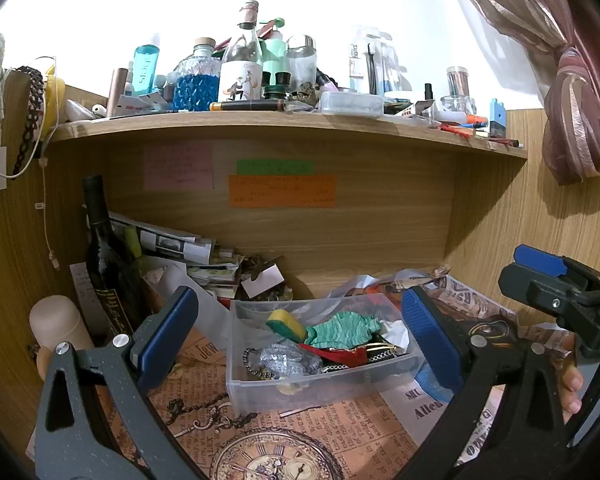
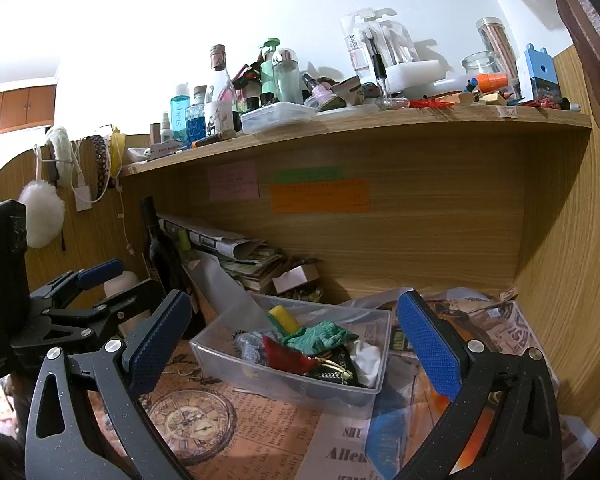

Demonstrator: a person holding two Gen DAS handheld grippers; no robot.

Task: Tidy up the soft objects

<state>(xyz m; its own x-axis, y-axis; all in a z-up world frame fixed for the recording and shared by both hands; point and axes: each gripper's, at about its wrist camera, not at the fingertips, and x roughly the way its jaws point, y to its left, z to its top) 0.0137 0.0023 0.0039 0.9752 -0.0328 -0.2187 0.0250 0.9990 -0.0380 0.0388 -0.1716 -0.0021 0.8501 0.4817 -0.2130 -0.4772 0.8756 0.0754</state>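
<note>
A clear plastic bin point(image 1: 260, 384) point(image 2: 352, 394) stands on the printed desk paper in the alcove. In it lie a yellow-green sponge point(image 1: 286, 322) point(image 2: 283, 316), a green cloth point(image 1: 342, 330) point(image 2: 320, 336), a red cloth point(image 1: 346, 354) point(image 2: 286, 354), a silver scrubber point(image 1: 286, 360) and a white cloth point(image 2: 368, 358). My left gripper point(image 1: 300, 336) is open and empty, just in front of the bin. My right gripper point(image 2: 292, 344) is open and empty, also facing the bin. Each gripper shows in the other's view, the right one point(image 1: 540, 276) and the left one point(image 2: 100, 284).
A dark wine bottle point(image 1: 104, 256) and a beige cylinder point(image 1: 56, 320) stand at the left. Stacked papers point(image 1: 188, 252) lie against the back wall. A crumpled plastic bag and newspaper point(image 2: 480, 320) lie right of the bin. The shelf point(image 1: 284, 126) above is crowded with bottles.
</note>
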